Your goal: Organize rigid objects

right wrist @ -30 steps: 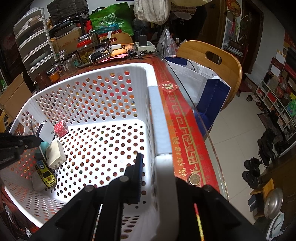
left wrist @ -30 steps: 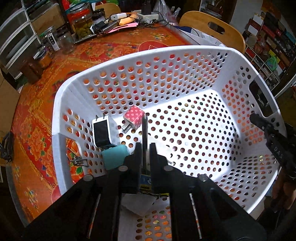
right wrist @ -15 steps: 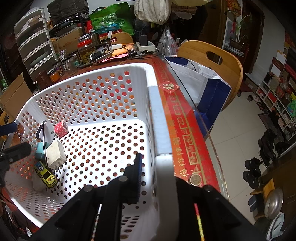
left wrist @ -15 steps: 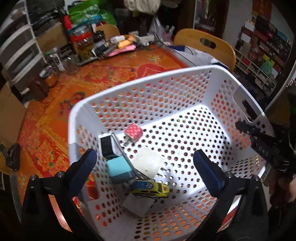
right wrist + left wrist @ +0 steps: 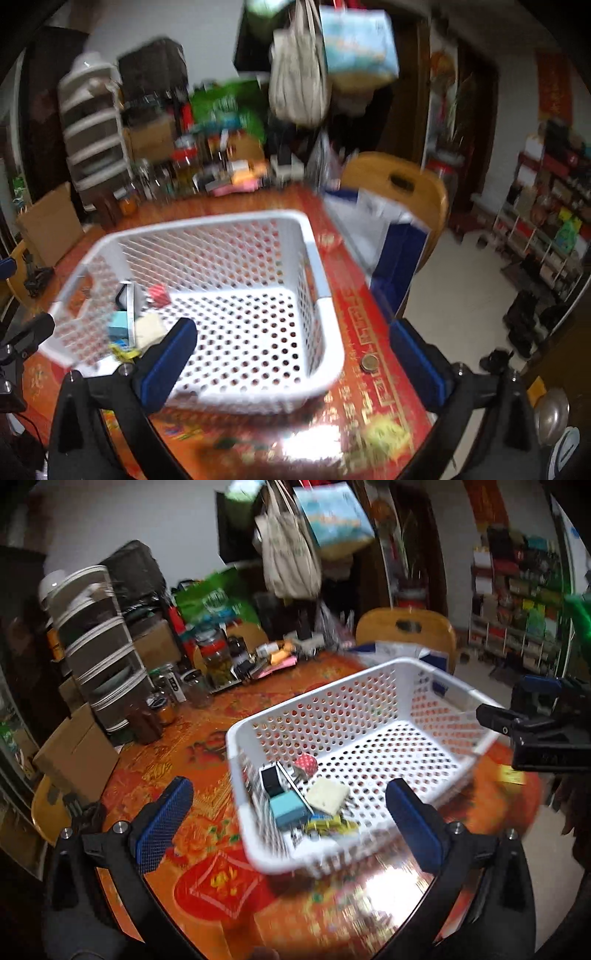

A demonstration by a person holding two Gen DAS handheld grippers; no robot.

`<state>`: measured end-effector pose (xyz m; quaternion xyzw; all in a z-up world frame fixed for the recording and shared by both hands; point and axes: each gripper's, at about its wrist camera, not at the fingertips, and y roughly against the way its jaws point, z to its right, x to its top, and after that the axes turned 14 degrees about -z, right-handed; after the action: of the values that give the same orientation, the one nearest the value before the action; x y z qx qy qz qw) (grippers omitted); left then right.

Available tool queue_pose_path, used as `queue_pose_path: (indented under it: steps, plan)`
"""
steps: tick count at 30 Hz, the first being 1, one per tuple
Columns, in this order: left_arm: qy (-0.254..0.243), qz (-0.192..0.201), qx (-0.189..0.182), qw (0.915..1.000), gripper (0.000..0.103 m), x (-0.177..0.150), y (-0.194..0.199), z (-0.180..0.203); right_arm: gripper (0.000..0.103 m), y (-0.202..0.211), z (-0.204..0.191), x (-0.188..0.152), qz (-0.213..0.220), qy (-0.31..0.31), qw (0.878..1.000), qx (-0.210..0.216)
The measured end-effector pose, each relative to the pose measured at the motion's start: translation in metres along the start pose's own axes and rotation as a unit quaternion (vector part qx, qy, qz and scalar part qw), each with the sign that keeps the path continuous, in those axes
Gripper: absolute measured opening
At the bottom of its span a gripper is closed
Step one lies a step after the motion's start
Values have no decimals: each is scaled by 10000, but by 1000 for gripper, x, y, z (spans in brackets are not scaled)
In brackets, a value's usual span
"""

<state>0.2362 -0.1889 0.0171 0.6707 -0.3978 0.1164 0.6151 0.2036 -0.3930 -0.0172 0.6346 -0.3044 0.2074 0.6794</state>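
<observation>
A white perforated basket (image 5: pixel 369 679) stands on the orange table; it also shows in the right wrist view (image 5: pixel 317 280). In its left corner lie a teal box (image 5: pixel 286 808), a cream charger (image 5: pixel 327 794), a yellow toy car (image 5: pixel 327 825), a red dotted plug (image 5: pixel 306 764) and a black-and-white charger (image 5: pixel 269 779). My left gripper (image 5: pixel 288 823) is open and empty, pulled back above the basket's near left corner. My right gripper (image 5: pixel 295 354) is open and empty, back from the basket's right rim.
Jars, cables and clutter (image 5: pixel 221 661) sit at the table's far side, with plastic drawers (image 5: pixel 96 646) and a cardboard box (image 5: pixel 77 753) to the left. A wooden chair (image 5: pixel 399 184) stands behind, a blue-and-white bag (image 5: pixel 391 236) beside it. A coin (image 5: pixel 369 363) lies near the basket.
The left gripper opened, dropped a thin dark object into the basket and pulled back and up. The right gripper let go of the basket's rim, opened and drew back.
</observation>
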Motion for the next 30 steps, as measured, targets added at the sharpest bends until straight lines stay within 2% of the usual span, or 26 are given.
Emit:
queue_pose_path:
  steps: [3,6,12,16,19,23,30]
  plan:
    - [206,102,-292,9993,103,-36,30,-15,103,40,-20,-34,268,16,9996,-106]
    - [487,206,-166,9985,103,-74,58,-34,103,71,-46,-70,237,46,9997,83]
    - [855,676,-352,9934,103,-139,130,-69,103,141,-93,-134,506,147,9984,201]
    - [815,972,-269,9916,103,-171,181,-76,103,183,-112,-157,588,168,9981,109]
    - [817,1317,-361,9873,103,-191,217,-78,103,207,-122,-163,752,216,9966,276]
    - [740,1279,-307,9885,103,-199,230,-77,103,214,-131,-157,755,222,9969,76]
    - [823,686,-349,9936,103,-195,194,-78,103,210,-122,-155,595,223,9980,57]
